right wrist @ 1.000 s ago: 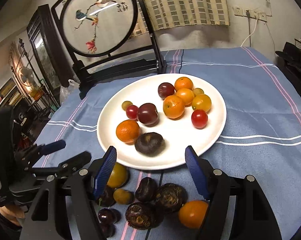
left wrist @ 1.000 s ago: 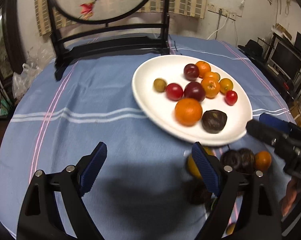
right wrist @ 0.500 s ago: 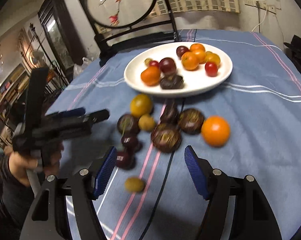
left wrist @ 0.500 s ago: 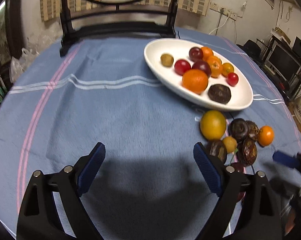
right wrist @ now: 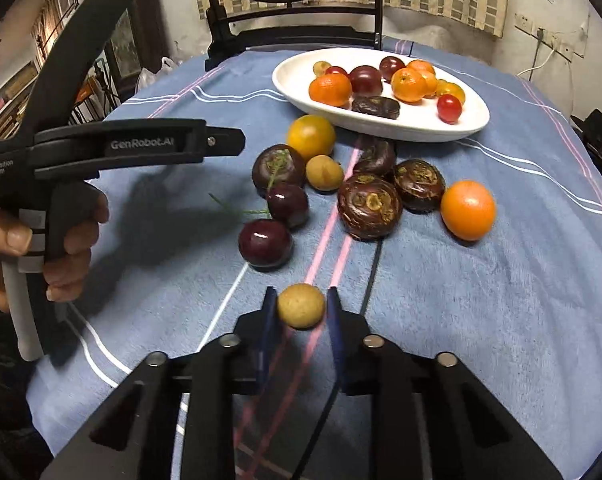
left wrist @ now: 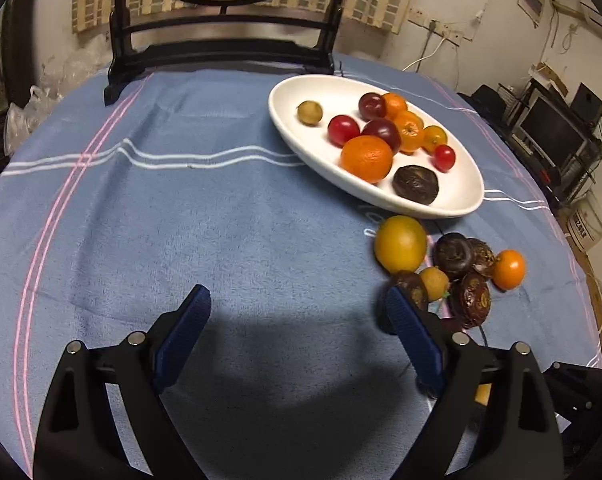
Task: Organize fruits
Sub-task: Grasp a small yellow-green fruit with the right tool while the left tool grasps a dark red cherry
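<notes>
Blue striped cloth covers a round table beneath a dark carved screen stand, where fruit sorting is under way. Between the narrowed blue pads of the right gripper sits a small tan longan, the pads pressed close on either side; it appears gripped, still low over the cloth. Straight ahead of that tool lies the loose pile: two dark cherries, several brown water chestnuts, a yellow-orange fruit and an orange. Beyond them, farthest from the tool, stands the white plate, already carrying oranges, tomatoes and plums. The coming move likely turns on that line: the plate lies forward and slightly right, past the pile, so the longan must be carried up and over. The left gripper hangs wide and empty, the pile just off its right finger.
</notes>
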The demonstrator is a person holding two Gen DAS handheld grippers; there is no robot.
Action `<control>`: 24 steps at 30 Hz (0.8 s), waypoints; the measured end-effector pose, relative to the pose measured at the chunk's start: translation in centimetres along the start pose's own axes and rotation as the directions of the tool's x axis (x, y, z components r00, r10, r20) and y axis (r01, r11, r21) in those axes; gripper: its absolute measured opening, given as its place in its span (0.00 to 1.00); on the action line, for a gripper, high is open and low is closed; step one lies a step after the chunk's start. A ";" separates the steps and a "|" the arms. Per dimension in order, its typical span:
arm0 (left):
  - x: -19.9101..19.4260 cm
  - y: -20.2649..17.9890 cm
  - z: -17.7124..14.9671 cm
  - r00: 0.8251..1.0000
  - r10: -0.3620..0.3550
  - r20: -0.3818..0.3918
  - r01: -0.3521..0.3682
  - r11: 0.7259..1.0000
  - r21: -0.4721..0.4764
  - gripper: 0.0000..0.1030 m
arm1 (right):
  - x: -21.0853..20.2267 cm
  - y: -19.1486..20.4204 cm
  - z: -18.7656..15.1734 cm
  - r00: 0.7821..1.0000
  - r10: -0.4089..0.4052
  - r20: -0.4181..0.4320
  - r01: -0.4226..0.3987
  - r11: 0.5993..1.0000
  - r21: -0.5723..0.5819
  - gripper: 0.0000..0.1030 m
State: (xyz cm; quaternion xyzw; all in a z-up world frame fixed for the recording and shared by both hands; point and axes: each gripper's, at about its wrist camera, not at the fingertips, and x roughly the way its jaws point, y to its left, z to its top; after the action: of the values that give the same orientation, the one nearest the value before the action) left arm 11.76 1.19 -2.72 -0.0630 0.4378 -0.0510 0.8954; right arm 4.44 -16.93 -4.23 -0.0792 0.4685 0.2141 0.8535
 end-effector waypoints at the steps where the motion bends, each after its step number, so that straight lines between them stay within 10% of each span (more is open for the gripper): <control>1: -0.1 -0.1 0.0 1.000 0.002 0.007 -0.002 1.000 0.005 0.85 | -0.2 -0.4 -0.1 1.000 0.001 0.006 -0.001 1.000 0.012 0.23; 21: -1.3 -7.1 -3.4 0.997 -0.029 -0.072 0.041 0.985 0.169 0.85 | -1.7 -8.5 0.1 0.991 0.042 0.127 -0.069 0.974 0.217 0.24; 24: -0.4 -7.8 -3.7 0.995 -0.023 -0.096 0.039 0.984 0.172 0.73 | -2.0 -8.8 0.1 0.988 0.045 0.147 -0.077 0.972 0.220 0.24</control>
State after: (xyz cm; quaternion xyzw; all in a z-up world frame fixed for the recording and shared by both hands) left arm 8.28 -6.71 -3.44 0.0108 0.4721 -0.1060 0.8751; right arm 7.49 -25.39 -3.05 0.0480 0.4303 0.1909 0.8810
